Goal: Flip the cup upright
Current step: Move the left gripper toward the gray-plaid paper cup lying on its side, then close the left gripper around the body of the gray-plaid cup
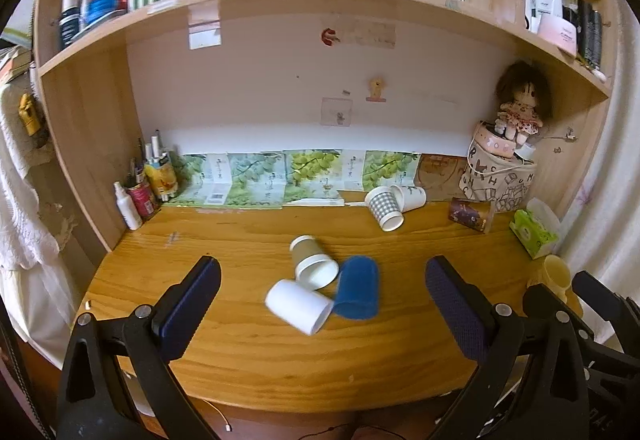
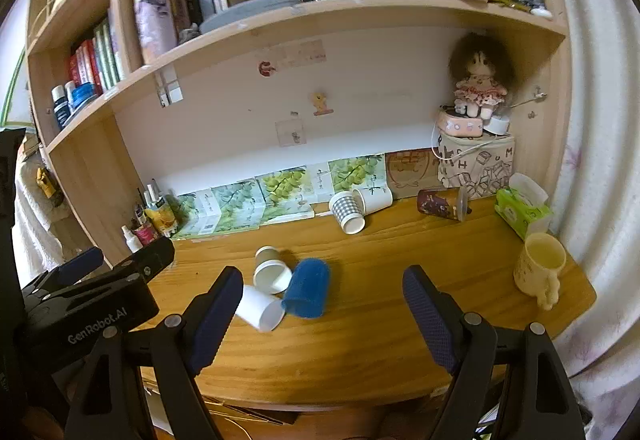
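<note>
Three cups lie on their sides together mid-desk: a white cup (image 1: 298,305) (image 2: 258,307), a brown paper cup (image 1: 313,262) (image 2: 271,271) with its mouth toward me, and a blue cup (image 1: 357,293) (image 2: 307,288). My left gripper (image 1: 322,282) is open and empty, hovering near the desk's front edge with the cups between its fingers in view. My right gripper (image 2: 322,290) is open and empty, to the right of the left one (image 2: 92,280). A checked cup (image 1: 385,208) (image 2: 348,214) and a white printed cup (image 1: 412,196) (image 2: 376,199) lie tipped at the back.
A dark cup (image 2: 442,203) lies on its side at the back right. A yellow mug (image 2: 538,272) stands upright at the right edge, beside a green tissue pack (image 2: 520,208). Pen holders and bottles (image 1: 144,188) crowd the back left corner. A doll on a bag (image 2: 476,144) stands back right.
</note>
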`<state>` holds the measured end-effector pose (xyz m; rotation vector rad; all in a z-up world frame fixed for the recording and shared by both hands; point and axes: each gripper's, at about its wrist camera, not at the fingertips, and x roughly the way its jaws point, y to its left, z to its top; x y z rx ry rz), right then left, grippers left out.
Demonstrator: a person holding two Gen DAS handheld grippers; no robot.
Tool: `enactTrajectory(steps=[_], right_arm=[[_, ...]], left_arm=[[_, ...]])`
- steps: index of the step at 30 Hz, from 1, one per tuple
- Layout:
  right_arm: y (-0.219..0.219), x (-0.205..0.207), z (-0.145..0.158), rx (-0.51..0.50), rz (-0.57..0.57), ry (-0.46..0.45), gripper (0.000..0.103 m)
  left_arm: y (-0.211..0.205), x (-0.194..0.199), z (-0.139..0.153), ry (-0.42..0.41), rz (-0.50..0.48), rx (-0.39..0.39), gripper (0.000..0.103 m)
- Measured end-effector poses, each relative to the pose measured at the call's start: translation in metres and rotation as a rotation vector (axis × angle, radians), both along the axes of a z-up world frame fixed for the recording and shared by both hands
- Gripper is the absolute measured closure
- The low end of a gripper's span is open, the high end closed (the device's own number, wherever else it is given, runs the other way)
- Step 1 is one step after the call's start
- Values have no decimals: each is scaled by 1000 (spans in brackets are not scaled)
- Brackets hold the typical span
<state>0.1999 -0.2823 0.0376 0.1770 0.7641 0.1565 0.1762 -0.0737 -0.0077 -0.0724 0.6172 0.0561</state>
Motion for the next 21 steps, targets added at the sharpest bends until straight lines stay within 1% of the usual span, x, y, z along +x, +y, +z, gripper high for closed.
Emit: enactTrajectory(steps=[2,5,12,14,16,21], right_arm=[[-9,15,-1,1,14,8,20],[-24,40,-5,-5,40,23,20],[-58,95,-17,-2,87,63,20],[-66,111,-21,3,103,76,20],[-75,126,-27,11,121,89,20],[-87,164,-43,29,171,113,20]], left_arm=[[-12,14,2,5,15,13,1],[-29,34,1,43,25,11,1],[-59,81,2,87,53,24,1],[-64,95,0,111,57,2,1],[-67,113,-4,145,59,-46,1],[-70,149,-14,201,85,-103,1]])
